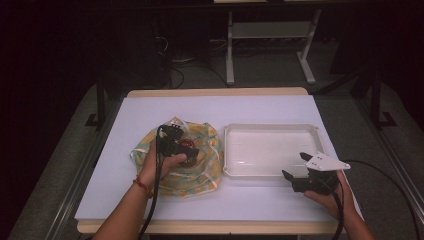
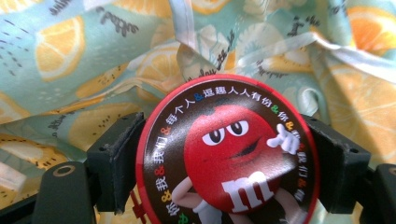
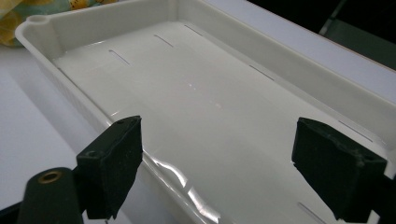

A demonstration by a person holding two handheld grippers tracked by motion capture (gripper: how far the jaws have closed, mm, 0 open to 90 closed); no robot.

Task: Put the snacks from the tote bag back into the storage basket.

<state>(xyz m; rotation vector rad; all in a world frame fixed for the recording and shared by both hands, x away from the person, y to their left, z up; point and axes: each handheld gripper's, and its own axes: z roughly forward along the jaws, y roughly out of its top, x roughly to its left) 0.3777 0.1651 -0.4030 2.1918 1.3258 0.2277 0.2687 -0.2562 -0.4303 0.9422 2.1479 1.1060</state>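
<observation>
A round red-rimmed tin [image 2: 229, 154] with a red candy character on its lid sits clamped between the jaws of my left gripper [image 2: 229, 161]. In the high view my left gripper [image 1: 186, 152] holds that tin [image 1: 188, 145] over the opening of a pale green bag [image 1: 205, 142] printed with orange slices. The bag's fabric [image 2: 84, 56] and its white drawstring spread out behind the tin. My right gripper [image 1: 296, 167] stands open at the near right corner of the white tray [image 1: 235, 145]. Its jaws hang wide apart over the tray's bare bottom [image 3: 187, 93].
The bag and tray lie side by side on a white sheet [image 1: 150, 107] over the tabletop. A corner of the bag [image 3: 14, 14] peeks in beside the tray's far end. Dark floor and metal table legs [image 1: 230, 50] lie beyond the table.
</observation>
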